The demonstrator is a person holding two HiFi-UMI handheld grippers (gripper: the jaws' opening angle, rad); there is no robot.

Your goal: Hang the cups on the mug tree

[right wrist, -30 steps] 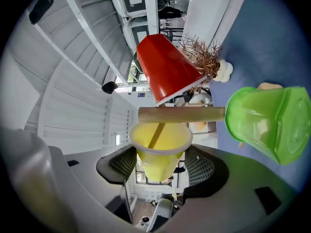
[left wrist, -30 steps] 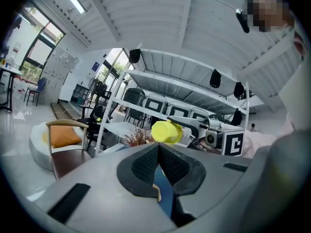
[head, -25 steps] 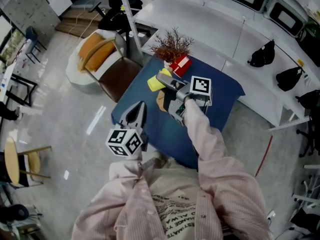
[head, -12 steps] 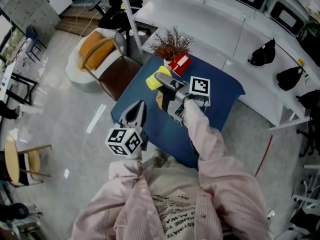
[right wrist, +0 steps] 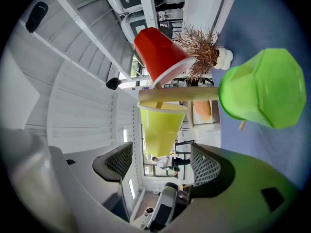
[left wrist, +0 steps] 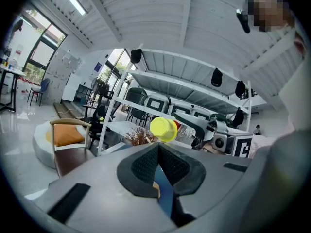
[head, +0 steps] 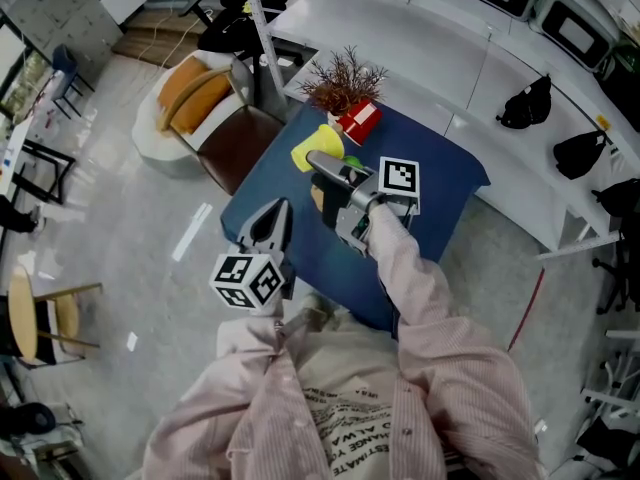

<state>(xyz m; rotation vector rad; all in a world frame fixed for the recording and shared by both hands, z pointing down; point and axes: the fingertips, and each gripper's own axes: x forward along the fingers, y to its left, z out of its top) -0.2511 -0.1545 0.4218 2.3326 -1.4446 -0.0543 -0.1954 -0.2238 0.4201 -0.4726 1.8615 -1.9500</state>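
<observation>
The mug tree's wooden arm (right wrist: 194,94) carries three cups. A yellow cup (right wrist: 159,125) hangs from it, mouth against the arm, with a red cup (right wrist: 163,55) beyond it and a green cup (right wrist: 262,89) to the right. My right gripper (right wrist: 163,163) is open, and the yellow cup's bottom sits between and just ahead of the pads without touching them. In the head view the right gripper (head: 322,165) reaches to the yellow cup (head: 312,151), beside the red cup (head: 358,122). My left gripper (head: 270,230) hangs shut and empty at the blue table's near left edge.
The blue table (head: 440,178) also holds a dried brown plant (head: 343,83) just behind the tree. A chair with orange cushions (head: 205,108) stands left of the table. White counters (head: 420,48) run behind it. The left gripper view shows its pads (left wrist: 146,161) pressed together.
The yellow cup has shifted slightly away from me onto the tree, and the right jaws have let go of it. The left gripper has stayed where it was.
</observation>
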